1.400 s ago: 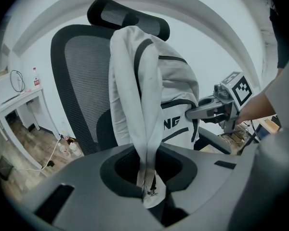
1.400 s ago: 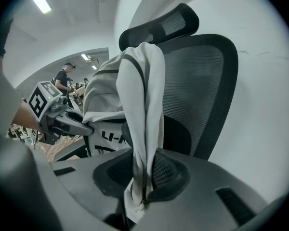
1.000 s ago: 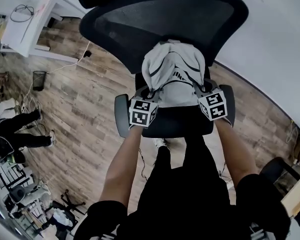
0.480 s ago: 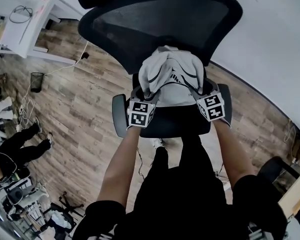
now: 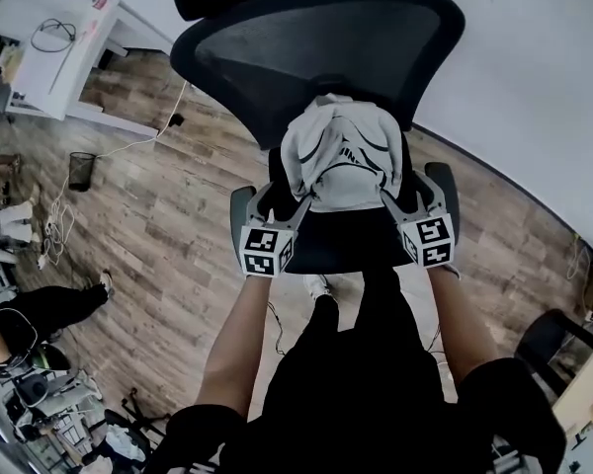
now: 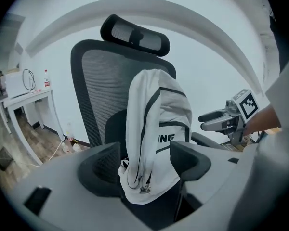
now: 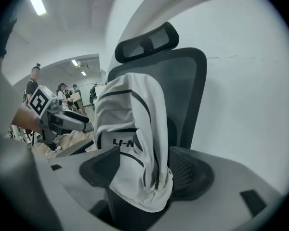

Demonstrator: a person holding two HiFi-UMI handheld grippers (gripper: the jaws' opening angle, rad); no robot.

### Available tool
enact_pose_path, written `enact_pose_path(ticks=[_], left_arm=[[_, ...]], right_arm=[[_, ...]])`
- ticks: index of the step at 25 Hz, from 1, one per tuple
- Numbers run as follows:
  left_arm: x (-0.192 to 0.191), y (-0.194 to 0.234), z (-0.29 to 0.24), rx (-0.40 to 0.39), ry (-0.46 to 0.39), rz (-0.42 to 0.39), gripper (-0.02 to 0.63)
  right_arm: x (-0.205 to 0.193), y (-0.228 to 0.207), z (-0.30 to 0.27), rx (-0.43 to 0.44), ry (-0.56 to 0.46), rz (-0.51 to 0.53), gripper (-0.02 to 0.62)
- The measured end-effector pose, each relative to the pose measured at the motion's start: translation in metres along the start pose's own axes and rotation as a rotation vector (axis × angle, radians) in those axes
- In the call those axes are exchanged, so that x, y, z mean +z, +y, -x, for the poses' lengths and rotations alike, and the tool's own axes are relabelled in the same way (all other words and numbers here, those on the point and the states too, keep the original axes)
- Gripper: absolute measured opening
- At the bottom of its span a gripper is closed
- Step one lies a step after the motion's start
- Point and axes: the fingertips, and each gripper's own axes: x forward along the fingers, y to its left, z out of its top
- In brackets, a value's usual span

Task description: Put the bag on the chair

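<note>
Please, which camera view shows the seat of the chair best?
The head view: the seat lies bare in front of the bag. Both gripper views look at the bag from the side and show at most a dark patch of seat below it.

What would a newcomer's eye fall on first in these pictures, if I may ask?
The white bag, standing upright on the seat of the black chair against its mesh back. Next, the left gripper and right gripper flanking it, their fingers opening with the bag's lower edges between them.
</note>
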Motion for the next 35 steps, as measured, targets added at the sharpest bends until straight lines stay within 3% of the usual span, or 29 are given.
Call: enact_pose_path(ticks=[3, 7, 10, 14, 16, 19, 29, 35], left_arm=[[0.010, -0.010, 0.016, -0.009, -0.039, 0.028, 0.324], [0.030, -0.030, 0.038, -0.033, -0.103, -0.004, 0.290], [0.048, -0.039, 0.055, -0.027, -0.158, -0.017, 0.148], [0.057, -0.051, 0.073, -0.039, -0.186, -0.019, 0.031], [0.063, -0.060, 0.081, -0.080, -0.204, -0.002, 0.023], [0.072, -0.069, 0.090, -0.110, -0.234, 0.014, 0.023], [0.106, -0.076, 0.120, -0.090, -0.320, -0.011, 0.023], [0.114, -0.081, 0.122, -0.107, -0.341, -0.034, 0.023]], right_arm=[[0.019, 0.014, 0.016, 0.010, -0.055, -0.014, 0.314], [0.042, 0.036, 0.038, 0.010, -0.122, 0.011, 0.267], [0.063, 0.050, 0.053, 0.006, -0.169, 0.018, 0.218], [0.080, 0.069, 0.070, -0.011, -0.200, 0.040, 0.069], [0.087, 0.076, 0.077, -0.013, -0.212, 0.062, 0.026], [0.095, 0.083, 0.084, -0.008, -0.225, 0.093, 0.021], [0.146, 0.105, 0.115, 0.004, -0.269, 0.197, 0.020], [0.147, 0.103, 0.110, 0.047, -0.256, 0.157, 0.020]])
